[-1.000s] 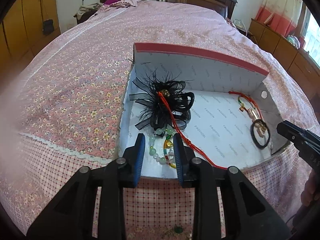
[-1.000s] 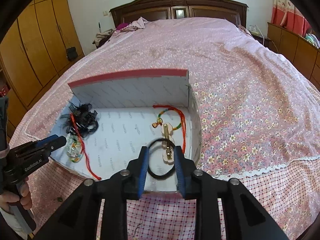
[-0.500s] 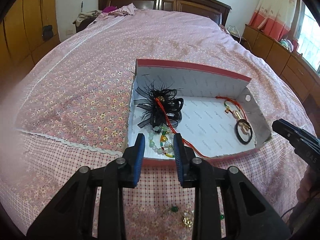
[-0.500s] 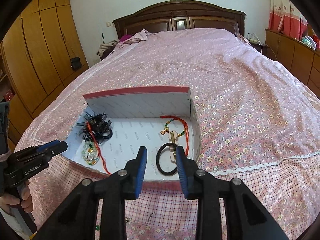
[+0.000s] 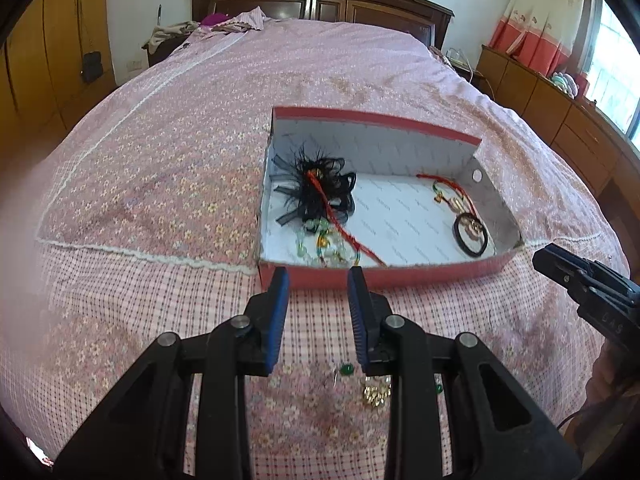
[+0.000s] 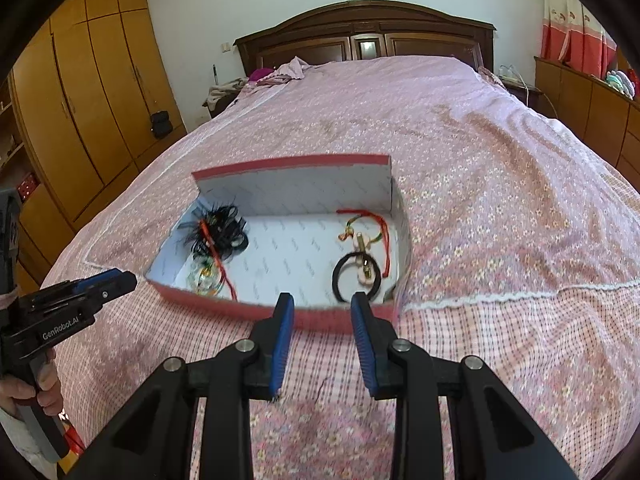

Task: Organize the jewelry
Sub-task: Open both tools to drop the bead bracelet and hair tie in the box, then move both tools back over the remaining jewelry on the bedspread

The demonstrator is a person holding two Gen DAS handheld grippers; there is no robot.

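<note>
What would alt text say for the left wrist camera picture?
An open red box lies on a pink floral bed, holding a black feather hair clip, beaded bracelets and a black hair tie. The left gripper hovers empty before it.

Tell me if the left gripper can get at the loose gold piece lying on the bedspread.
Probably yes. The gold piece lies bare on the bedspread, outside the box, just below the left gripper, whose open jaws hold nothing. Nothing covers it.
</note>
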